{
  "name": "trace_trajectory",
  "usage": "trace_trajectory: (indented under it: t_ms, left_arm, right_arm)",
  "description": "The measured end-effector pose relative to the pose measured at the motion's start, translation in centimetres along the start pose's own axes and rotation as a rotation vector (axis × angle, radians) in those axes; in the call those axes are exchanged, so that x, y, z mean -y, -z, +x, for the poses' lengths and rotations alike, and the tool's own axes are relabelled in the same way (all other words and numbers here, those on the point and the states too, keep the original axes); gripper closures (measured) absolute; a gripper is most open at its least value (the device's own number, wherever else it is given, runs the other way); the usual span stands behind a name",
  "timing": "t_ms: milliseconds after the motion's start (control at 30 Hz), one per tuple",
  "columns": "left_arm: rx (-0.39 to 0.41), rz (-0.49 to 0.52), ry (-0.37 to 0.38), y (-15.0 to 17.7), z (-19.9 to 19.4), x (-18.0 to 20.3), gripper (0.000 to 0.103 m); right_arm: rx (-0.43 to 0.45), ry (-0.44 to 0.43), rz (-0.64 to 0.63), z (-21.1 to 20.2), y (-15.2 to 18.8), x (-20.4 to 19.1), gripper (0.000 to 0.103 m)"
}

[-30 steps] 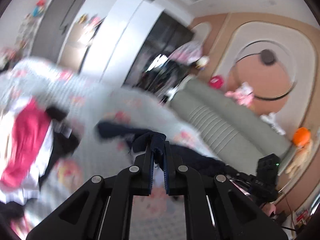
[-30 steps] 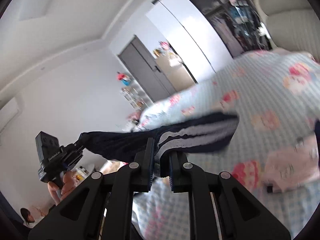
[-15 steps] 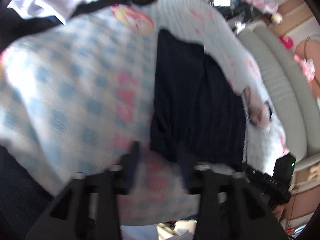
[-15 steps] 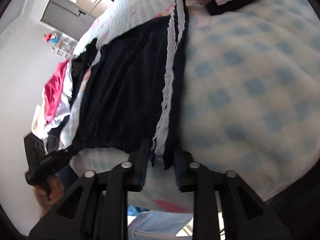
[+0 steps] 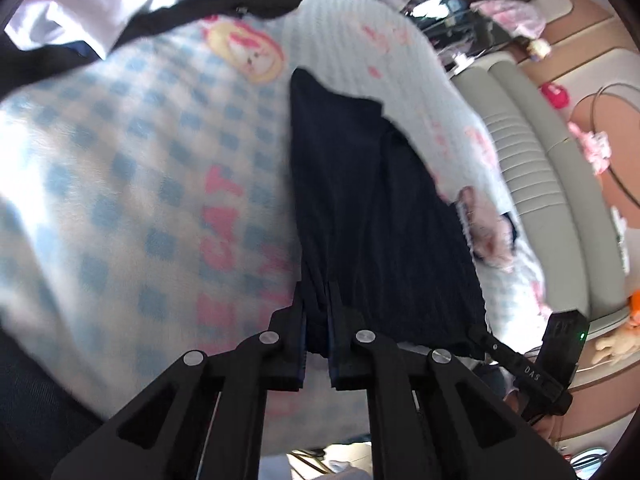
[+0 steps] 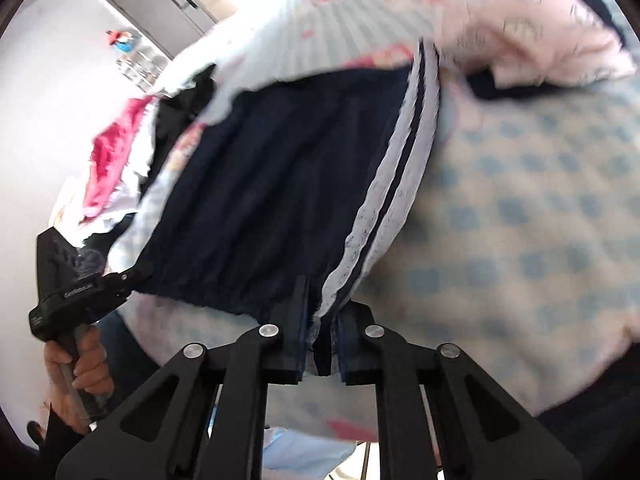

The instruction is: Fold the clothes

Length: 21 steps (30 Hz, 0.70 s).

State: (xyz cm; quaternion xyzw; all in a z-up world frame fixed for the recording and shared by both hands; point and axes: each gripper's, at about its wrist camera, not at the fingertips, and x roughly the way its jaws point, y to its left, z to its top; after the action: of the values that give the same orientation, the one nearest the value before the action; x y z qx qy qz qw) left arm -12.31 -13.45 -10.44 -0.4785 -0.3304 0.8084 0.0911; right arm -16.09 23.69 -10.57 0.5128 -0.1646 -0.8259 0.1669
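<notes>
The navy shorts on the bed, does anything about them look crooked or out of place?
The navy shorts lie spread on the checked blanket, both corners of the gathered near edge pinched. The far end looks odd: a pink garment overlaps the white-striped side, and in the left view the far hem runs uneven.

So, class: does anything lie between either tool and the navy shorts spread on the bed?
Nothing visible does. The left tool and the right tool each already pinch the waistband of the navy shorts, which lie flat on the checked blanket.
</notes>
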Motion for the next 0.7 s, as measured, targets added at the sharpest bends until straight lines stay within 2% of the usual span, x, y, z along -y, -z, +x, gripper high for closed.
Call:
trace_trajectory:
  t_ms: [133,267,333,367,400,433,467,533,567,600,700]
  left_arm:
    - [-0.011,0.034,0.004,2.1,-2.1,1.0,0.095]
    - [-0.089,0.068,-0.051,4.1,-2.3,0.1,0.092]
    - [-0.129,0.058,-0.041,4.2,-1.8,-0.5,0.09]
    - [-0.118,0.063,-0.042,3.7,-2.2,-0.6,0.09]
    - [-0.106,0.068,-0.043,3.3,-2.5,-0.7,0.089]
    - [-0.095,0.074,-0.044,2.9,-2.9,-0.8,0.088]
    - [-0.083,0.077,-0.047,2.4,-3.2,-1.0,0.087]
    - [-0.052,0.071,-0.064,0.5,-3.3,-1.6,0.079]
    - [-0.037,0.067,-0.074,-0.4,-3.2,-1.8,0.076]
    - [-0.022,0.064,-0.085,-1.4,-3.1,-2.1,0.074]
    - [-0.001,0.053,-0.092,-4.3,-1.8,-2.5,0.074]
  right_arm:
    - [0.025,-0.054,0.018,-3.4,1.9,0.0,0.094]
    - [-0.052,-0.04,0.021,-3.1,4.3,0.2,0.094]
    - [-0.116,-0.021,0.021,-1.8,5.4,0.3,0.089]
    - [-0.138,-0.014,0.03,-1.3,5.5,0.4,0.083]
    - [-0.151,-0.014,0.038,-1.2,5.4,0.6,0.074]
    - [-0.139,-0.01,0.035,-1.6,5.1,0.9,0.072]
    - [-0.11,0.012,0.021,-2.4,4.5,0.9,0.071]
    - [-0.053,0.055,-0.008,-4.0,3.0,0.8,0.061]
    - [-0.019,0.073,-0.024,-4.6,2.0,0.6,0.052]
    - [0.016,0.09,-0.04,-5.1,1.0,0.5,0.049]
    - [0.03,0.123,-0.048,-3.9,-2.3,1.0,0.048]
